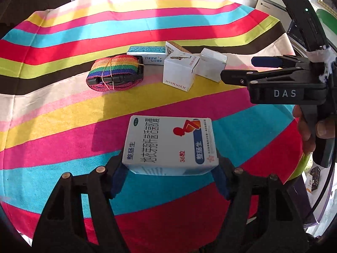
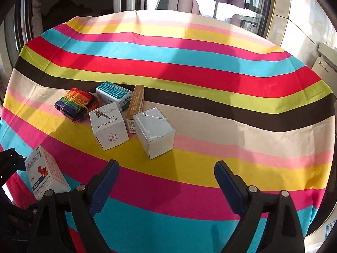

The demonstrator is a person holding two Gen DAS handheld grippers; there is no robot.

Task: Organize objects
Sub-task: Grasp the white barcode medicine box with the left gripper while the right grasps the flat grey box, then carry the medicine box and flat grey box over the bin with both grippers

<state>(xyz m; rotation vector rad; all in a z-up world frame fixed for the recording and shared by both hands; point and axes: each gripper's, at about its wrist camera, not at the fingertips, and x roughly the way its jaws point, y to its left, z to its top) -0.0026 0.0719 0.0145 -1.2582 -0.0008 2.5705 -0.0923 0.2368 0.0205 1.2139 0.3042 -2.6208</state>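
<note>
My left gripper (image 1: 169, 179) is shut on a white medicine box (image 1: 170, 145) with a red-orange figure, held over the striped tablecloth (image 1: 63, 126); the box also shows in the right wrist view (image 2: 45, 172). My right gripper (image 2: 166, 175) is open and empty, just in front of a plain white box (image 2: 154, 133). It shows from the side in the left wrist view (image 1: 238, 68), next to that plain box (image 1: 212, 64). Beyond lie a JI YIN MUSIC box (image 2: 108, 125), a tan box (image 2: 135, 104), a teal-topped box (image 2: 113, 94) and a rolled rainbow strap (image 2: 76, 104).
The round table's far and right edges drop off to windows and a white appliance (image 2: 324, 63). The grouped boxes and strap sit left of centre on the cloth (image 2: 231, 105).
</note>
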